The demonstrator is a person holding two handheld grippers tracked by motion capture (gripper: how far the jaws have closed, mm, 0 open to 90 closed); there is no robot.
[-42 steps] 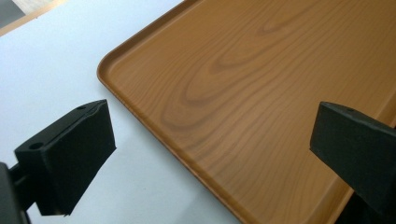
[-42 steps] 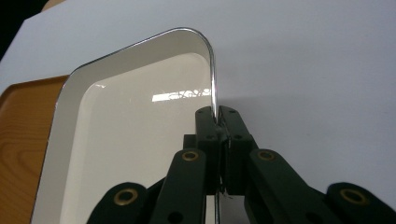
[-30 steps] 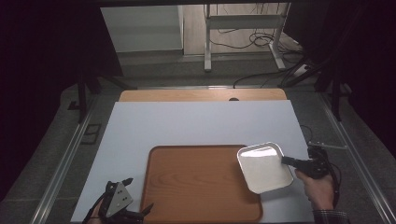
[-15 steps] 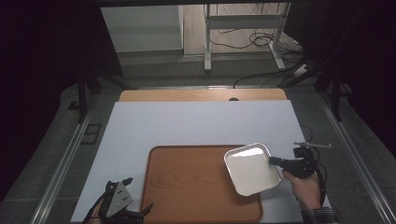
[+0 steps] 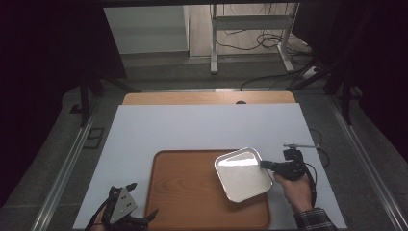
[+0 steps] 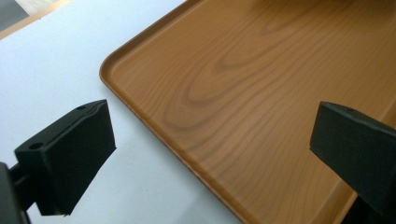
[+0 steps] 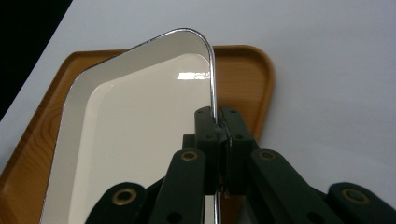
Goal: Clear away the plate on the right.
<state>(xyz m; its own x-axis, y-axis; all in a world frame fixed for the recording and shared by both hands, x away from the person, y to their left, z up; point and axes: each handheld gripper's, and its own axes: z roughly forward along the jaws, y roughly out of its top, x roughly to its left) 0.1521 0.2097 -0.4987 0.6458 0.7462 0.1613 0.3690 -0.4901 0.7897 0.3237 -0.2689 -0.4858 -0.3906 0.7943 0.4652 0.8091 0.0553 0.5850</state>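
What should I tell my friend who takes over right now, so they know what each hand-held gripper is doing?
Right hand-held gripper: shut on the rim of the metal tray, holding it over the wooden tray.
Left hand-held gripper: open, holding nothing, beside the wooden tray's near left corner.
Done: metal tray gripped and brought above the wooden tray.
Left: probably set it down flat on the wooden tray and let go.

You have one wooden tray [image 5: 192,192] on the table, near you and a little right of centre. Over its right part there is one metal dish [image 5: 242,174]. You hold two grippers: one left gripper [image 5: 126,211] at the near left, one right gripper [image 5: 265,164] at the near right.
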